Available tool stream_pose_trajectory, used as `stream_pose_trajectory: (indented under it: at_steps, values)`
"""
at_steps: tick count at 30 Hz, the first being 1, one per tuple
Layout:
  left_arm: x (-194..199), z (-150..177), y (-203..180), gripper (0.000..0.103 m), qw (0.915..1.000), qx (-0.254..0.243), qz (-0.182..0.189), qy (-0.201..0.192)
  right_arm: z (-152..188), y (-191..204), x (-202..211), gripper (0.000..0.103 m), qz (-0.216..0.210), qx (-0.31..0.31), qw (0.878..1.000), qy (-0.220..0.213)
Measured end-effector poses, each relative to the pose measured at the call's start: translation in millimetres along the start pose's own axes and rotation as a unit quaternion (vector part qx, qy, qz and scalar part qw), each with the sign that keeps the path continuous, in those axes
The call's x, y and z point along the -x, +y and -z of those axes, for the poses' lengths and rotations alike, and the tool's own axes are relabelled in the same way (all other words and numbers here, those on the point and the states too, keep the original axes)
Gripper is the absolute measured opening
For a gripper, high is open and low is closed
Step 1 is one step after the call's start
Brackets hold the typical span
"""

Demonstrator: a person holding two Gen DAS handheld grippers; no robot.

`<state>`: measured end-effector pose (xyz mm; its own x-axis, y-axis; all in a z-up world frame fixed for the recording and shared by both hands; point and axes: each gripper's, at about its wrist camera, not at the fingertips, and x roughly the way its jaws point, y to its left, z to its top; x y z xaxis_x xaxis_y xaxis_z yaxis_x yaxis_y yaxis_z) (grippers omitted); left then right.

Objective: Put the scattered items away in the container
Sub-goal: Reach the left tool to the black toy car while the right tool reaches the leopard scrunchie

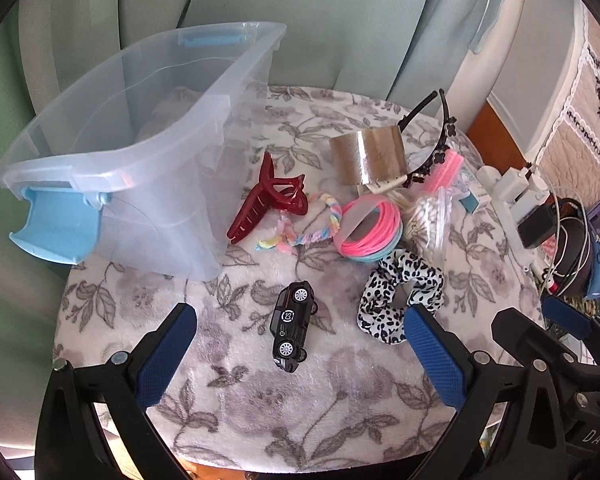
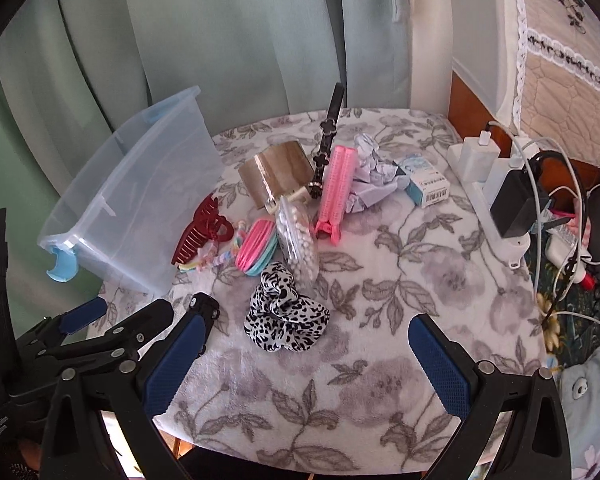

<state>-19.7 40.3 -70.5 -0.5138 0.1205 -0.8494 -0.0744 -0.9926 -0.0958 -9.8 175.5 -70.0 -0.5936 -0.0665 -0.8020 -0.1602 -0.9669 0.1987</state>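
Pale green curtains (image 1: 300,20) hang behind a round worktop (image 1: 260,400) covered in a grey floral cloth. At its left edge stands the clear bin (image 1: 140,128) with blue latches, nothing visible inside it. Just right of the bin lie a dark red claw clip (image 1: 266,196), a pastel braided tie (image 1: 300,228), and a stack of pink and blue bands (image 1: 374,232). Behind them a tape roll (image 1: 370,156) stands on edge, with a black headband (image 1: 440,136) leaning over it, and beside that a pink roller (image 2: 336,188), crumpled paper (image 2: 370,176) and a small box (image 2: 424,184). A bag of cotton swabs (image 2: 298,240) rests against the bands. Nearer the cameras sit a leopard scrunchie (image 2: 284,312) and a black toy car (image 1: 293,326), the car on its side. The left hand-held gripper (image 1: 300,356) hangs over the car with its jaws wide apart, holding nothing; the right hand-held gripper (image 2: 308,364) hangs just in front of the scrunchie, likewise spread and empty. Chargers and cables (image 2: 512,184) crowd the right edge.
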Motion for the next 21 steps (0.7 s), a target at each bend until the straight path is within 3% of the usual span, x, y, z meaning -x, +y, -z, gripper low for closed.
stream_pose_trajectory:
  at_steps: [4, 11, 21]
  values:
    - [-20.8, 4.4, 4.0, 0.103, 0.9991, 0.018, -0.002, 0.039, 3.4, -1.9, -16.2, 0.101, -0.007, 0.005, 1.0, 0.014]
    - [-37.7, 5.7, 9.9, 0.101, 0.9967, 0.038, -0.024, 0.067, 2.1, -5.0, -42.9, 0.085, -0.021, 0.004, 0.999, 0.043]
    - [-68.8, 10.8, 3.6, 0.069, 0.9932, 0.026, -0.03, 0.109, -3.7, -0.7, -78.1, 0.069, -0.047, 0.005, 0.996, 0.077]
